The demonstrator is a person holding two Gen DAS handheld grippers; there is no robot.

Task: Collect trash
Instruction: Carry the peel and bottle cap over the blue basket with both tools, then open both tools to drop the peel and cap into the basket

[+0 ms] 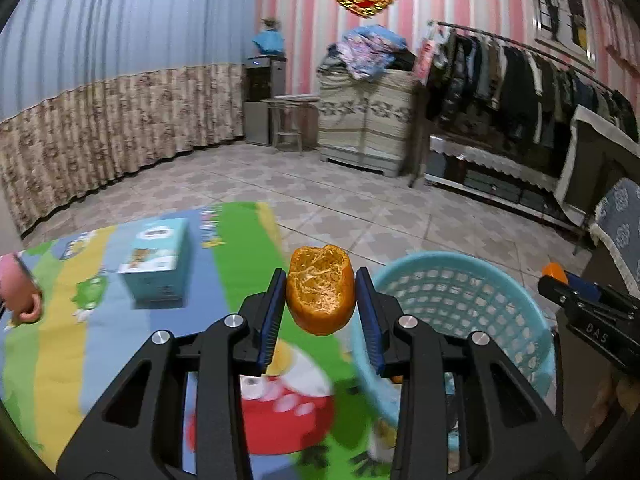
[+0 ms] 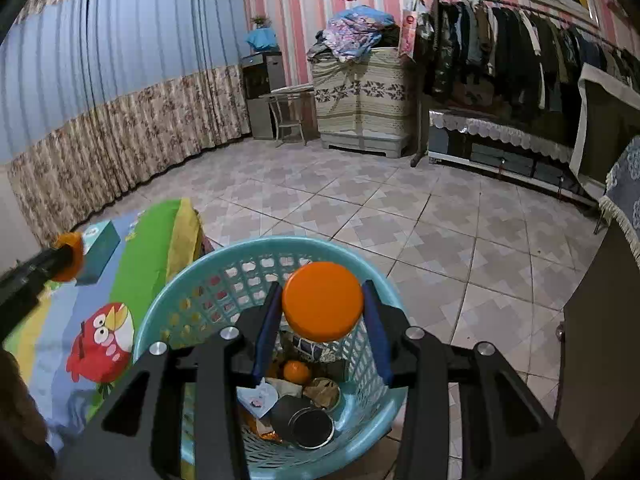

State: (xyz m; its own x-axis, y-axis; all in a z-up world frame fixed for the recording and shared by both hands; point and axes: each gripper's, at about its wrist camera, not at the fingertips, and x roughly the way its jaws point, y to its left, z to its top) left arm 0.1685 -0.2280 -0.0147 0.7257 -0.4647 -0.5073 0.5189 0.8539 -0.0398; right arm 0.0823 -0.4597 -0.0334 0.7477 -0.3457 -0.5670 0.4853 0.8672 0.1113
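In my left gripper (image 1: 320, 296) I hold a hollowed orange peel cup (image 1: 320, 294), pith side facing me, pinched between the blue pads, jaws partly closed on it. It hangs above the cartoon-printed mat (image 1: 100, 340), just left of the round turquoise plastic mesh basket (image 1: 460, 276).

My right gripper (image 2: 322, 302) clamps a round orange plastic lid (image 2: 322, 301) between its pads, directly over that turquoise basket (image 2: 168, 304). Inside the basket I see a small whole orange (image 2: 295, 372), a dark metal can lying on its side (image 2: 306, 422), crumpled paper (image 2: 258, 398) and a brown scrap (image 2: 322, 392).

Both grippers tilt downward and forward. A light blue cardboard box (image 1: 158, 264) stands on the mat beyond the left gripper. Tiled floor (image 2: 400, 208) spreads behind the basket.
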